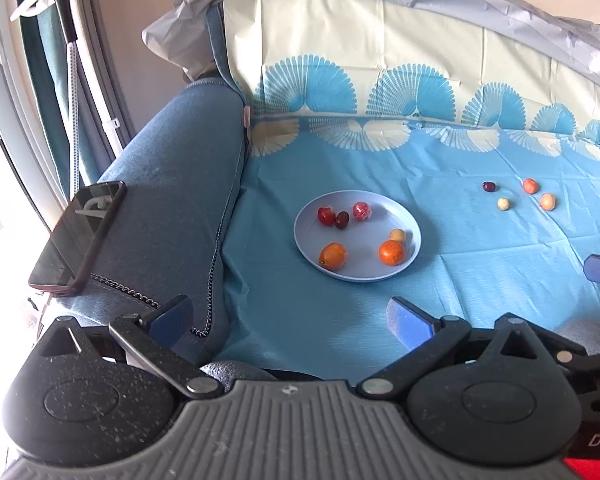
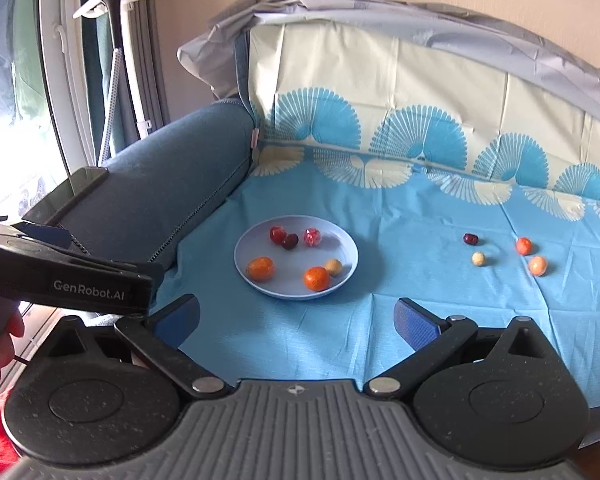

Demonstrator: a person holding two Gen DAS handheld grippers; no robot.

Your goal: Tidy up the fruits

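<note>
**Fruits: six on the plate, four loose on the cloth**

Fruits split into two groups on the blue cloth (image 2: 340,340). Inside the pale blue plate (image 2: 350,258): a red fruit (image 2: 277,235) touching a dark plum-coloured one (image 2: 290,241) toward the plate's far left rim, a pink-red patterned piece (image 2: 313,237) just right of those, an orange fruit (image 2: 260,268) at the near left, another orange fruit (image 2: 317,278) at the near right, touching a small beige ball (image 2: 333,267).

Well to the right of the plate, lying loose on the cloth: a dark red fruit (image 2: 470,239), a beige ball (image 2: 478,259) just nearer than it, and farther right two orange pieces, one (image 2: 524,246) behind the other (image 2: 537,265).

Left of the plate, a blue sofa arm (image 1: 172,184) with a dark phone (image 1: 78,236) resting on top.

Right gripper (image 2: 296,320) held back on the near side of the plate, jaws spread wide, nothing between the blue pads. Left gripper (image 1: 290,322) likewise on the near side of the plate, jaws apart and empty.
</note>
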